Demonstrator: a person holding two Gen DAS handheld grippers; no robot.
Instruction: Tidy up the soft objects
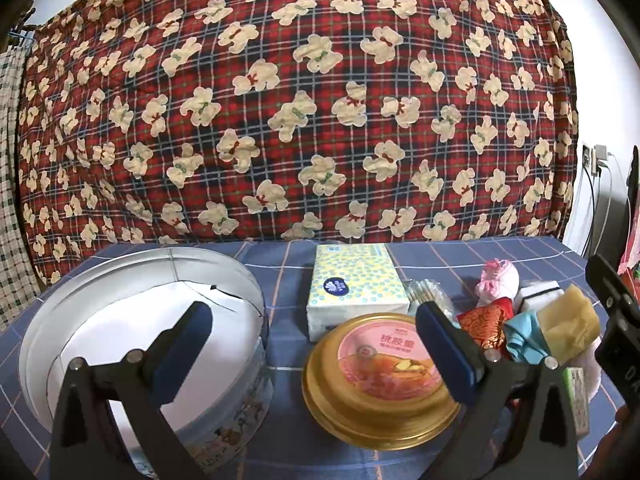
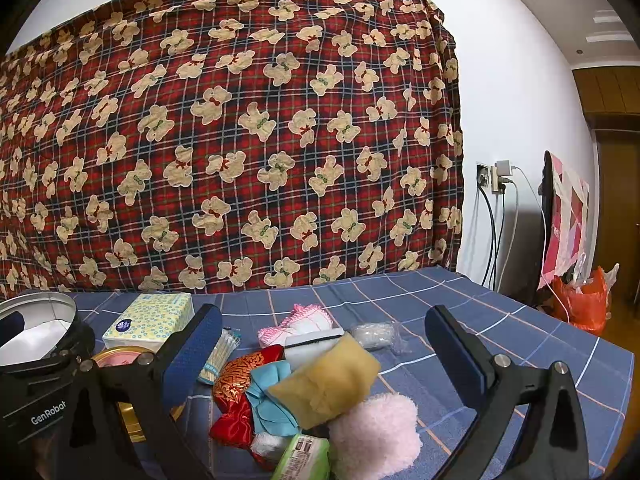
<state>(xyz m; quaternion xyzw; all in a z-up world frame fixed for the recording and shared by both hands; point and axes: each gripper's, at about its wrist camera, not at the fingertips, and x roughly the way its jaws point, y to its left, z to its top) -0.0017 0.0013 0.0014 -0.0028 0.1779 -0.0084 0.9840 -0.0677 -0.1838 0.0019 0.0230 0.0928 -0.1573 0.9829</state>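
**Operator:** Report task progress.

**Inspector:** Judged not begun. The round tin (image 1: 140, 320) ahead-left of the left tool (image 1: 316, 344) shows only its white lining; no soft item is visible inside. The soft objects lie heaped directly ahead of the right tool (image 2: 324, 356), between its fingers: yellow sponge (image 2: 324, 384), pink fluffy item (image 2: 376, 436), blue cloth (image 2: 268, 396), red brocade pouch (image 2: 236, 380), pink knitted item (image 2: 296, 322). All remain on the surface (image 2: 460, 320).

**Operator:** Tool state?

**Inspector:** Both tools stand wide apart and grip nothing. The gold lid (image 1: 380, 380) lies between the left tool's fingers, untouched.

**Operator:** Differences between views?

**Inspector:** The left view shows the tin interior and the full lid, with the tissue pack (image 1: 356, 284) beyond it. The right view shows only the tin's rim at far left, but adds the pink fluffy item, a green wipes packet (image 2: 304, 460) and a clear wrapped item (image 2: 376, 334) beyond the heap. The left view shows the heap only partly, at its right.
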